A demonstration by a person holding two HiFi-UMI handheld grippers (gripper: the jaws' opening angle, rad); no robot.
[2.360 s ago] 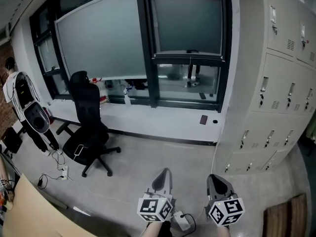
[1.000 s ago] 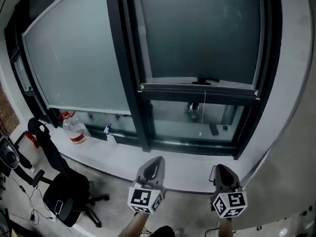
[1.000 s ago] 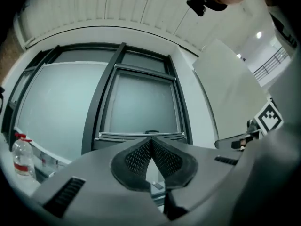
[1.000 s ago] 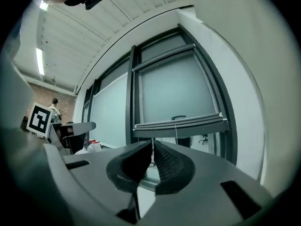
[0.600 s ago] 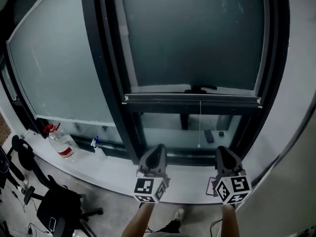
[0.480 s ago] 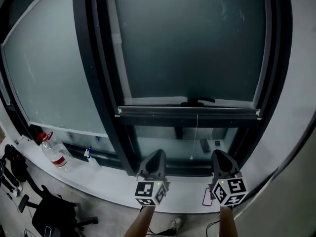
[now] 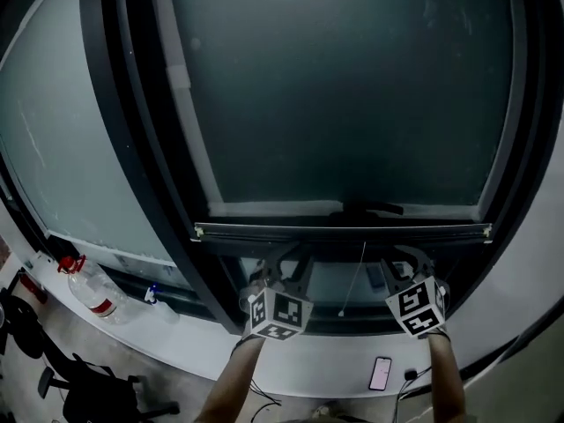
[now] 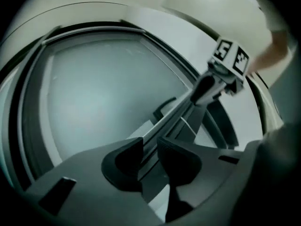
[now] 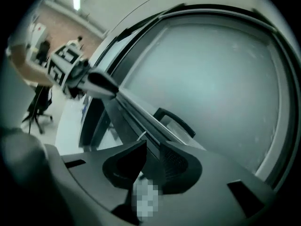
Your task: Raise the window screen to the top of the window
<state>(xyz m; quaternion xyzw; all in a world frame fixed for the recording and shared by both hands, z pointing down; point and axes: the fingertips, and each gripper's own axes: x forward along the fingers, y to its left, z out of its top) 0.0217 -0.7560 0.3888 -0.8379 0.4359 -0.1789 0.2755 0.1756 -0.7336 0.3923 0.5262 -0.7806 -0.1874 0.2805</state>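
Window screen (image 7: 344, 104): dark mesh covers most of the right-hand window, and its bottom rail (image 7: 335, 232) lies level, low in the frame, with a strip of bare glass beneath. A black handle (image 7: 370, 207) sits on the rail's middle and a thin pull cord (image 7: 352, 282) hangs below it. The left hand-held gripper (image 8: 149, 147) is pinched on the rail left of the handle. The right hand-held gripper (image 9: 153, 149) is pinched on it right of the handle. On the window sill (image 7: 291, 373) are a phone (image 7: 381, 373), a spray bottle (image 7: 159, 300) and a red-capped water bottle (image 7: 88, 285).
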